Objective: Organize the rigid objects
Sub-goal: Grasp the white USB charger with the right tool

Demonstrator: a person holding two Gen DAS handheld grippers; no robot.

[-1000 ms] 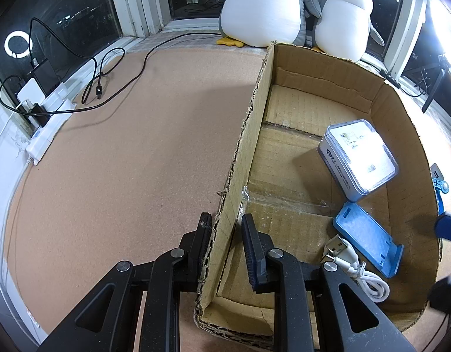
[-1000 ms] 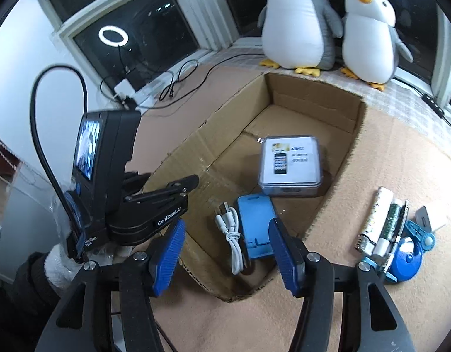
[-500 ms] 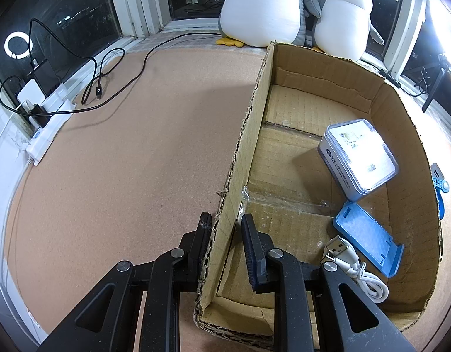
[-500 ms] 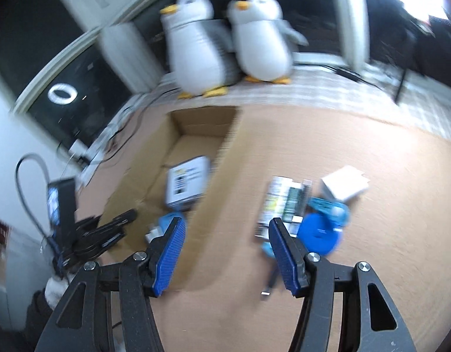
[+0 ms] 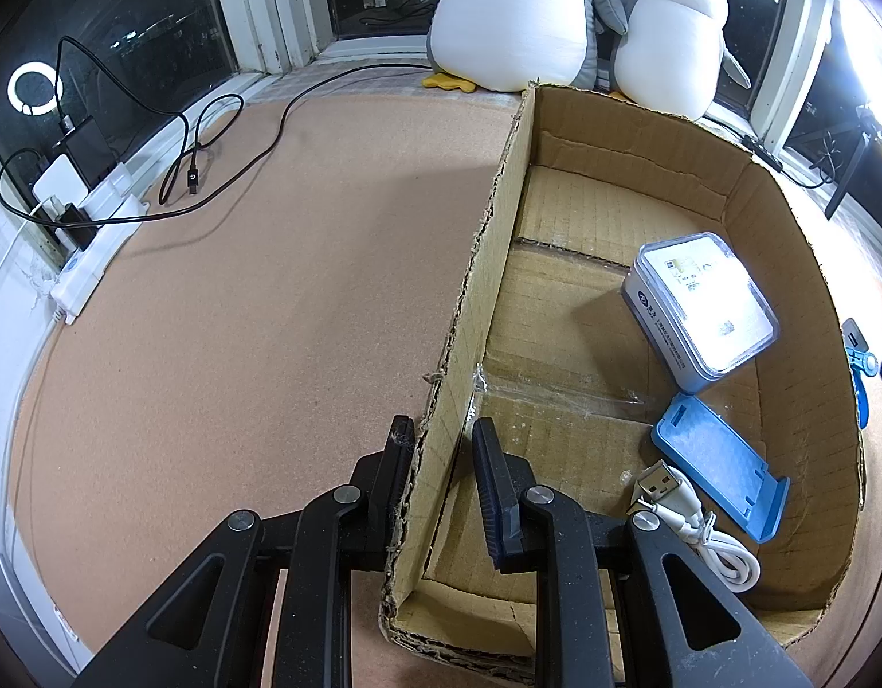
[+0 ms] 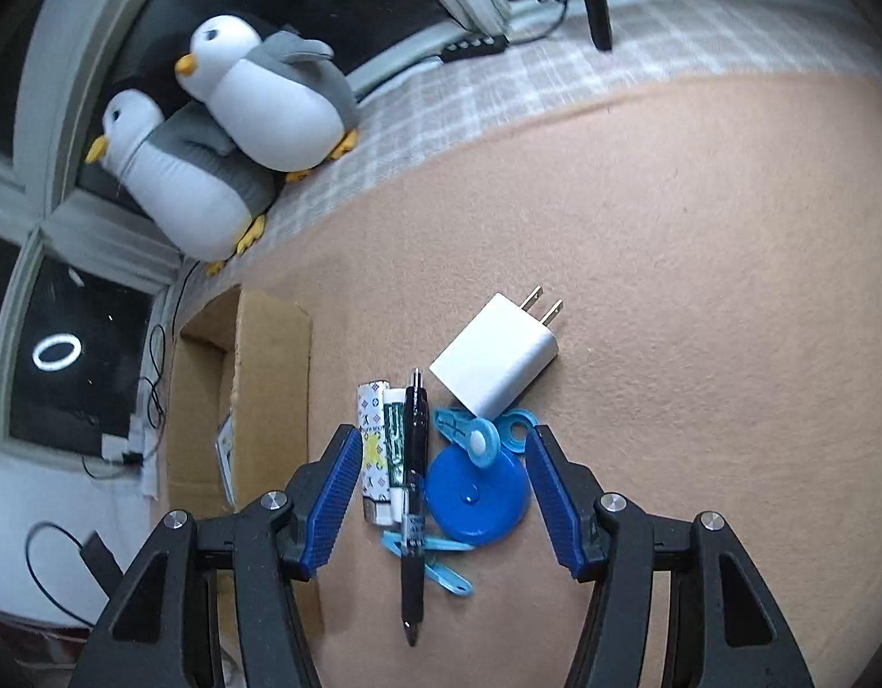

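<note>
While my left claw [image 5: 441, 441] stays clamped on the brown cardboard box's near wall [image 5: 469, 309] to steady it, my right claw [image 6: 441, 470] hangs with jaws apart, empty, over the leftovers: black pen [image 6: 415, 458] and round blue tape measure [image 6: 478, 496] between its tips, white plug charger [image 6: 495, 361] just ahead. Box sits left of it.

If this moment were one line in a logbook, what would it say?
left gripper: shut on cardboard box wall | right gripper: open over black pen, blue disc | white charger: on table
</note>
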